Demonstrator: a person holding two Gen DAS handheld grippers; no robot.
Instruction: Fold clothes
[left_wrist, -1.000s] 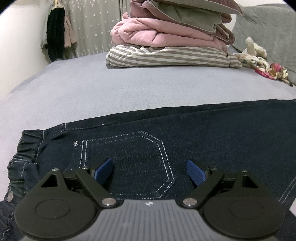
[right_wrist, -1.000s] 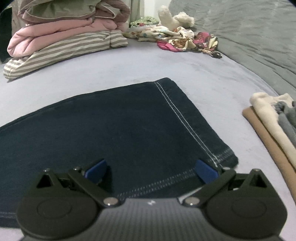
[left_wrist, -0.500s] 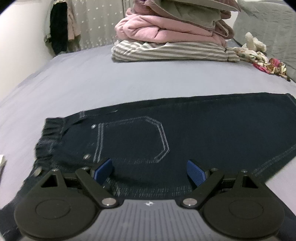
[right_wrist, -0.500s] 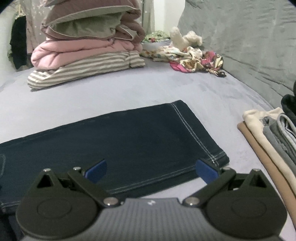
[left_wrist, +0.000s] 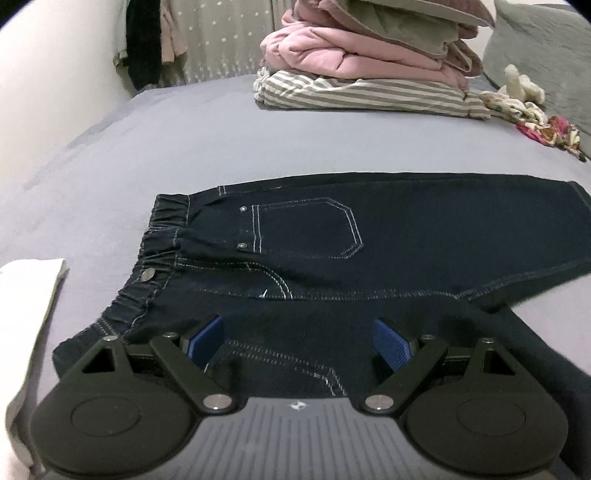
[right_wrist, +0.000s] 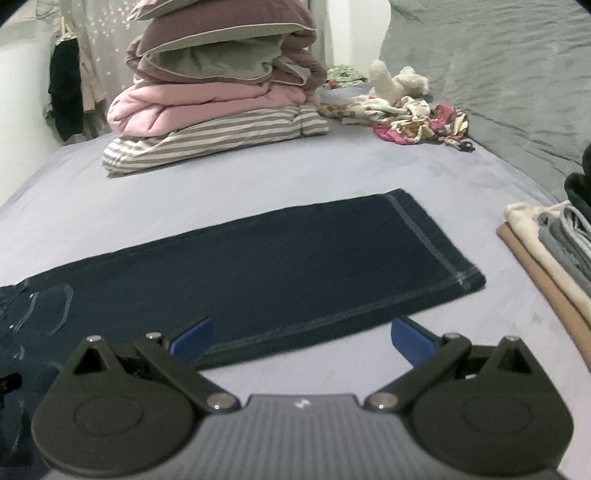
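Note:
Dark blue jeans (left_wrist: 388, 236) lie flat across the lilac bed sheet, waistband to the left, back pocket up, one leg stretching right. My left gripper (left_wrist: 299, 341) hovers open over the near part of the jeans by the waistband, with nothing between its blue pads. In the right wrist view the jeans' leg (right_wrist: 266, 266) ends in a stitched hem at the right. My right gripper (right_wrist: 301, 338) stands open just off the leg's near edge, above bare sheet, holding nothing.
A tall pile of folded bedding (right_wrist: 218, 107) sits at the back. Crumpled floral cloth and a soft toy (right_wrist: 402, 110) lie beside it. Folded clothes (right_wrist: 554, 251) are stacked at the right. A white cloth (left_wrist: 29, 295) lies left of the waistband. A grey quilt (right_wrist: 498, 62) rises at the right.
Both grippers have drawn back and risen from the jeans, so more of the garment and the bed shows. Both stay open. The jeans lie where they were.

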